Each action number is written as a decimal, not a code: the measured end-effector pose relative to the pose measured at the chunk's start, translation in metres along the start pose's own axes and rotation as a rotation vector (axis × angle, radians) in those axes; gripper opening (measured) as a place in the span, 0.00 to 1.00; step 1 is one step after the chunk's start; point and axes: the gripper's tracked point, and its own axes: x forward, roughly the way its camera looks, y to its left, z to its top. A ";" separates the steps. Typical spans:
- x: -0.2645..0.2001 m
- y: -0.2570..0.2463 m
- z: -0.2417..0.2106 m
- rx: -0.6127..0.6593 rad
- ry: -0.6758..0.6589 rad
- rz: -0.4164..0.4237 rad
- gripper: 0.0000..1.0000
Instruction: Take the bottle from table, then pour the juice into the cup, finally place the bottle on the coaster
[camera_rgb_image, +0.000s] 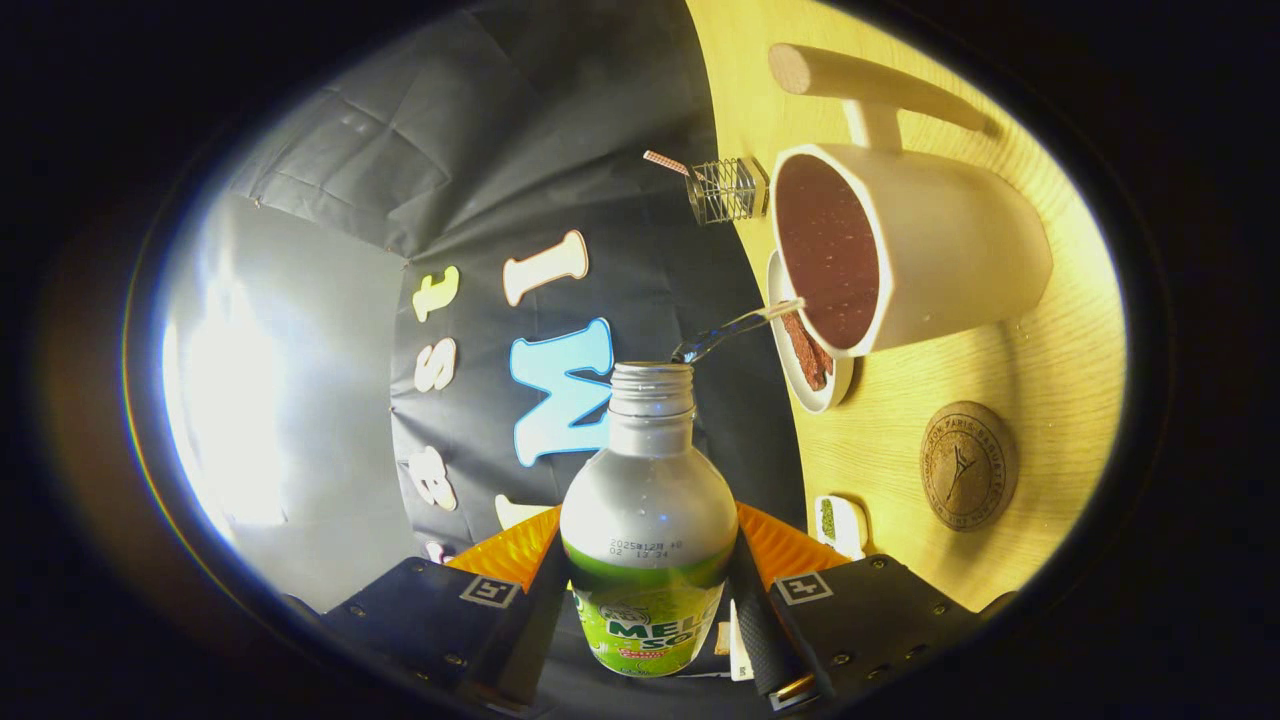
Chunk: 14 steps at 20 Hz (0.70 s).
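My gripper is shut on a silver bottle with a green label, one finger pressing on each side of its body. The bottle's threaded mouth has no cap and points ahead of the fingers. The whole view is rolled, so the wooden table stands on edge to the right. A thin clear stream runs from the bottle's mouth to the rim of a white cup with a dark red inside and a wooden handle. A round brown coaster lies on the table beside the cup, nearer the fingers.
A small white dish with brown pieces sits right by the cup's rim. A wire basket stands beyond the cup at the table's edge. A small white block with a green patch lies near the right finger.
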 end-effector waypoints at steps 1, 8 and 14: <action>0.000 0.002 0.001 0.005 -0.005 0.011 0.77; 0.007 0.008 -0.003 0.031 -0.012 0.055 0.77; 0.008 0.012 -0.002 0.049 -0.017 0.079 0.77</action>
